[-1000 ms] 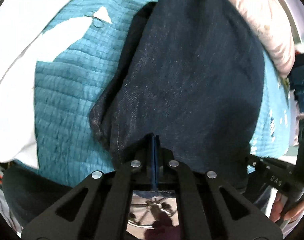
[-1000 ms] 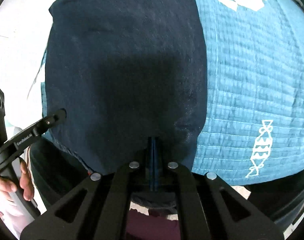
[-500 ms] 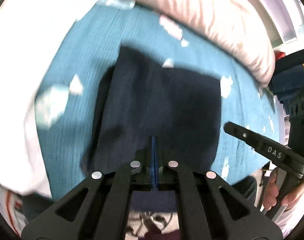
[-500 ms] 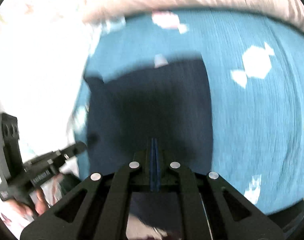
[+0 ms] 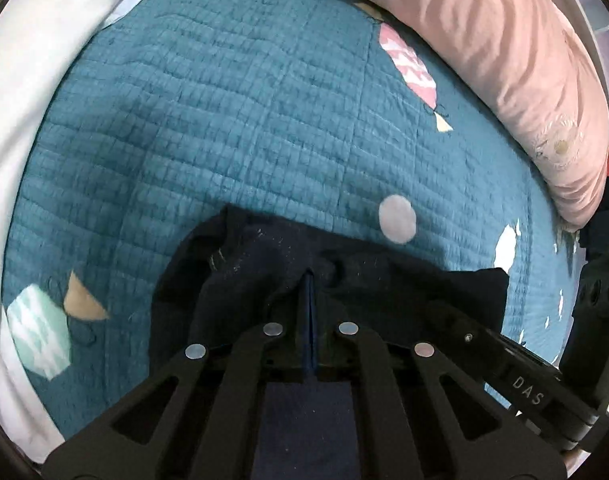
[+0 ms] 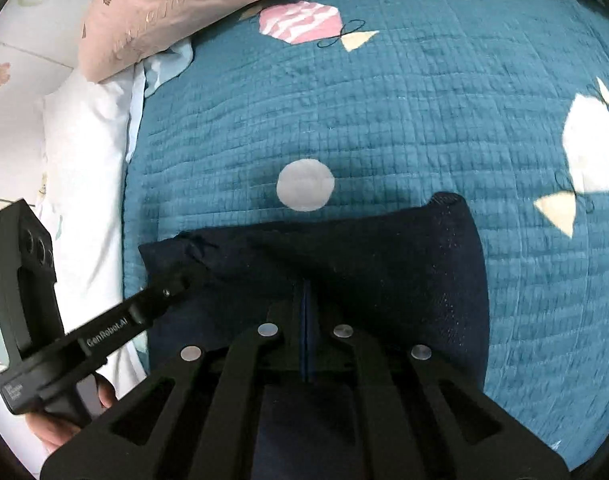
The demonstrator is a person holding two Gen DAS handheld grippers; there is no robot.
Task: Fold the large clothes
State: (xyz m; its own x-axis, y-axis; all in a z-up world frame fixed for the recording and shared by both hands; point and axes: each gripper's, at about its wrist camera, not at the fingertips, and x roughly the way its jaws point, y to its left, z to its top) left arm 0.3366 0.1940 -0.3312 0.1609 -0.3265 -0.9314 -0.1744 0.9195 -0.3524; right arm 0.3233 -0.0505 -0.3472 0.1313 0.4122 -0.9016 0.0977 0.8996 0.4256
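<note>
A dark navy garment [image 5: 264, 264] lies bunched on the teal quilt [image 5: 244, 120]. My left gripper [image 5: 309, 280] is shut on its near left edge, and the fabric puckers around the tips. In the right wrist view the same garment [image 6: 404, 264] spreads flat as a folded block. My right gripper [image 6: 306, 286] pinches its near edge, jaws closing tight with cloth between them. The left gripper [image 6: 176, 286] shows there at the garment's left corner, held by a hand [image 6: 100, 396]. The right gripper [image 5: 444, 312] reaches in from the lower right of the left wrist view.
A pink pillow [image 5: 504, 60] runs along the far edge of the quilt. A white sheet [image 5: 36, 80] borders the quilt on the left, shown as the white sheet [image 6: 84, 160] in the right wrist view. Candy-shaped patches and a pale round patch [image 6: 305, 185] dot the quilt beyond the garment.
Both grippers have carried the garment's edge across the quilt towards the pillow. The long dark cloth that filled the views is now a short doubled block near the fingers.
</note>
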